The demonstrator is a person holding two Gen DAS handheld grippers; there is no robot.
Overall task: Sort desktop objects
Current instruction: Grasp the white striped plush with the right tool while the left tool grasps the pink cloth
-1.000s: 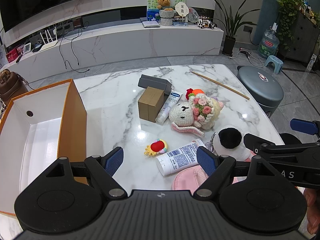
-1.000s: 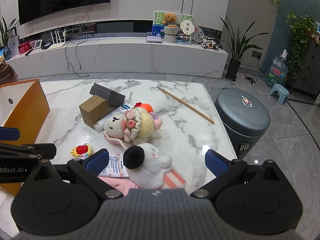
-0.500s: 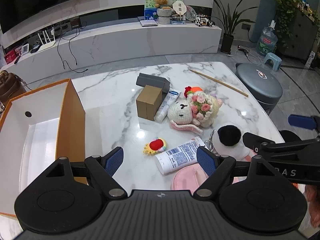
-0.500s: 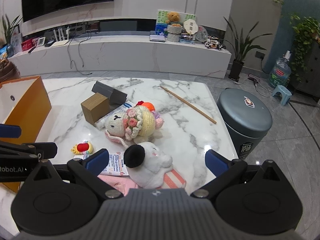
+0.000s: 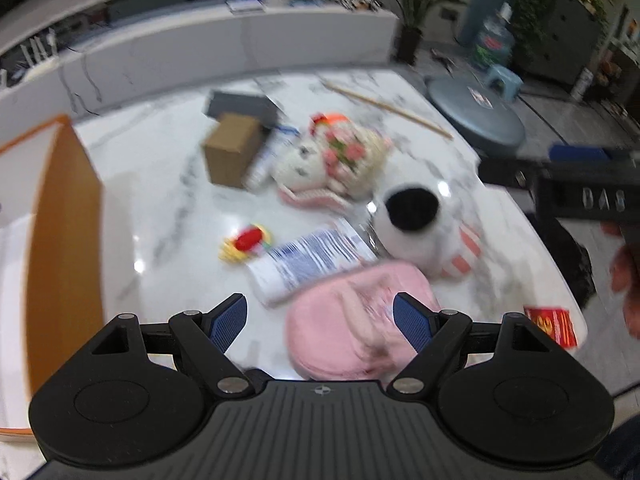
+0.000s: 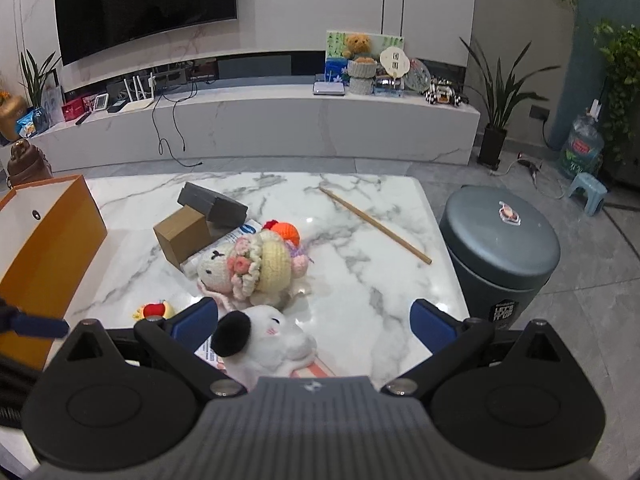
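Hovering with fingers spread and empty, the left tool (image 5: 320, 316) sits above a pink pouch (image 5: 352, 320) on the marble bench (image 6: 360, 248), while the right tool (image 6: 314, 320), likewise spread, hangs over a white plush (image 6: 268, 340) beside the orange box (image 6: 48, 248).

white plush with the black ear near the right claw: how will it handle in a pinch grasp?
The white plush looks soft and stuffed, so it will probably squash and feel light. Its fuzzy surface should grip, not slip. It lies low on the table, unlikely to roll.
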